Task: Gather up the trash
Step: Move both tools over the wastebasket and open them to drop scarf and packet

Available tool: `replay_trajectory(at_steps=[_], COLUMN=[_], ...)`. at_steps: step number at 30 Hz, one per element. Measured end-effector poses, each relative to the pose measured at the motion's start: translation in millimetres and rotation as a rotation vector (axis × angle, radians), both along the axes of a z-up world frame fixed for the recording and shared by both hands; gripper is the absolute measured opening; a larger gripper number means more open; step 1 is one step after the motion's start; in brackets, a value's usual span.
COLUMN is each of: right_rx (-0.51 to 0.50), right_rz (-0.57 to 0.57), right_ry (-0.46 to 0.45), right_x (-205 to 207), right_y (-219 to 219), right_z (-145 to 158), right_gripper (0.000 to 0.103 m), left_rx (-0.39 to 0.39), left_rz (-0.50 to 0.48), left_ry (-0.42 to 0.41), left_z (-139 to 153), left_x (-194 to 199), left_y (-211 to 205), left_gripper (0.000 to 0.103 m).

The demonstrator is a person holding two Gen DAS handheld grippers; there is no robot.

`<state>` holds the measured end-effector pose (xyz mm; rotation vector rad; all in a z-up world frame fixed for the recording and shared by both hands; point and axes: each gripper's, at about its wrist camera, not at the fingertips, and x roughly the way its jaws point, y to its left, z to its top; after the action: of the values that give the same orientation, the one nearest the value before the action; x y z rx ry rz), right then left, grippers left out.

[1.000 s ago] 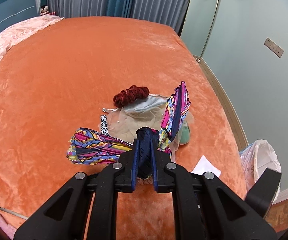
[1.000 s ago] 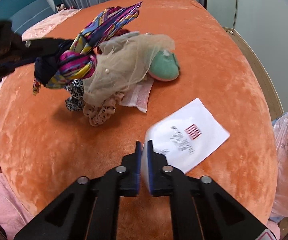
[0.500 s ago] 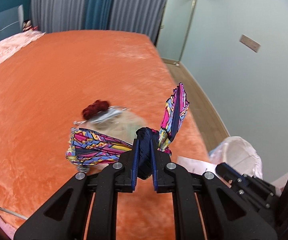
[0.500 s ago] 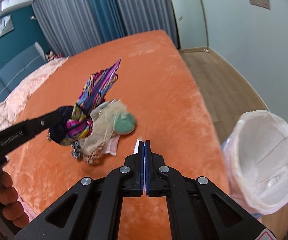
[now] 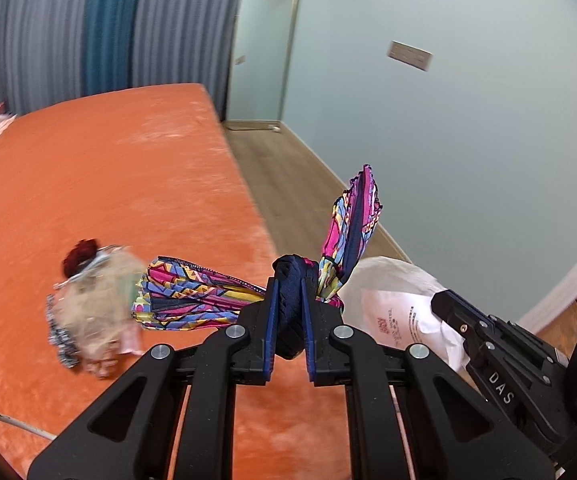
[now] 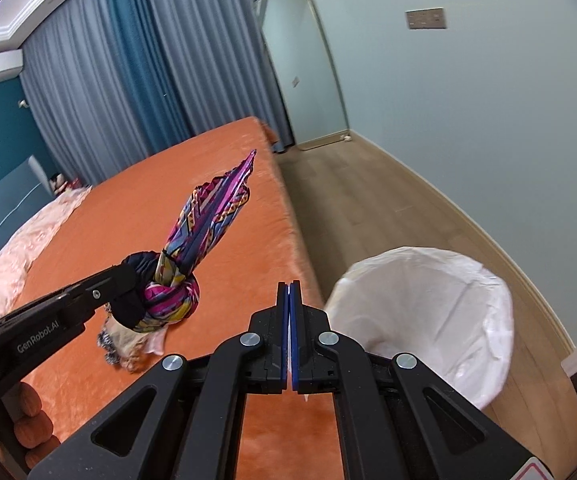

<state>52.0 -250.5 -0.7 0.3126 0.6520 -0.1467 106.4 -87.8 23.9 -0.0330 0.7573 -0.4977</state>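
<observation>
My left gripper (image 5: 288,308) is shut on a knotted multicoloured patterned cloth (image 5: 192,300) with a dark blue knot, held above the orange bed; it also shows in the right wrist view (image 6: 204,216). My right gripper (image 6: 290,308) is shut on a white paper packet, seen in the left wrist view (image 5: 400,316) hanging from its fingers (image 5: 454,312). A bin lined with a white bag (image 6: 428,312) stands on the floor beside the bed, just right of the right gripper.
A pile of beige netting, scrunchies and small items (image 5: 92,304) lies on the orange bed (image 5: 108,184). Wooden floor (image 6: 368,200) runs between the bed and the pale wall. Curtains and a mirror stand at the back.
Both grippers have lifted and swung right, off the bed towards the lined bin. The packet has left the bed in the right gripper, and the cloth travels with the left.
</observation>
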Motion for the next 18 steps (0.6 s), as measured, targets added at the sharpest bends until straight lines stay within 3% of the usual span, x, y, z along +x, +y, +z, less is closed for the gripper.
replay_trajectory(at_steps=[8,18], right_rx=[0.026,0.051], right_rz=[-0.112,-0.169], right_ry=[-0.004,0.001], right_x=[-25.3,-38.1], right_y=[-48.6,-74.8], right_z=[-5.6,-14.6], right_gripper=[0.001,0.001], left_rx=[0.026,0.053], left_rz=[-0.106,-0.209], left_ry=[-0.015,-0.007], left_z=[0.6,-10.8], left_x=[-12.3,-16.0], left_y=[-60.2,-107.0], left_gripper=[0.011,0.011])
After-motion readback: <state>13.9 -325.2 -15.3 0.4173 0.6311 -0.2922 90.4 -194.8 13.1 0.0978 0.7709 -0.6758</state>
